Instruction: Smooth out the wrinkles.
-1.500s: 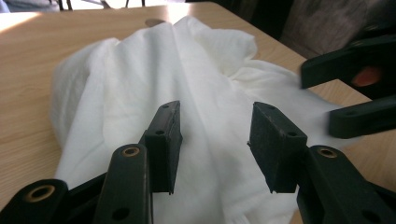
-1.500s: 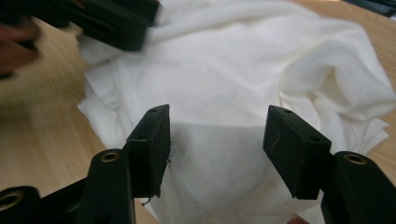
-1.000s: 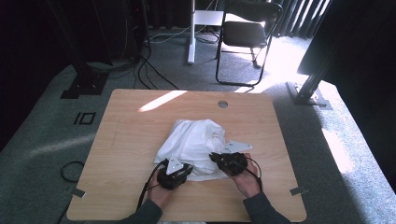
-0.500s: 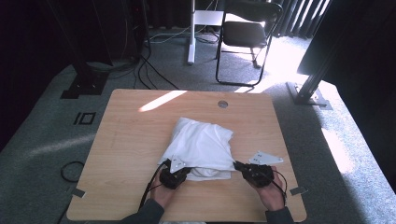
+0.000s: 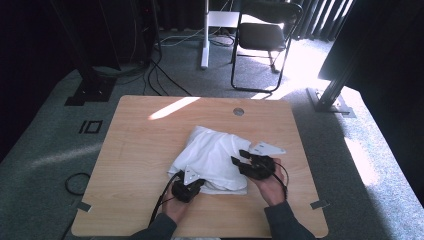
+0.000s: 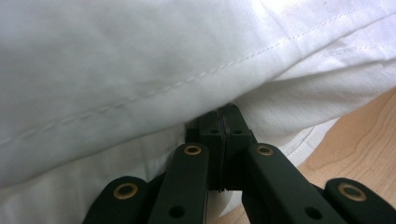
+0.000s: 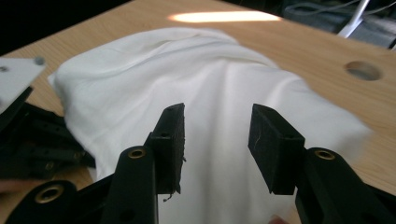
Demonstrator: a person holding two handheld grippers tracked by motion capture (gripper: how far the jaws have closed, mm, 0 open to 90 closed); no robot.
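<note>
Cloth (image 5: 212,157), white, soft, limp, bunched mid-table (image 5: 140,145). Left gripper (image 6: 224,128) clamped on near hem; right gripper (image 7: 217,140) spread above cloth, empty. We judge seamed edges best hold.

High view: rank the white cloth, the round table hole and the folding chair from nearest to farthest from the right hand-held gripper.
1. White cloth, directly under the right hand-held gripper.
2. Round table hole, near the table's far edge.
3. Folding chair, on the floor beyond the table.
</note>
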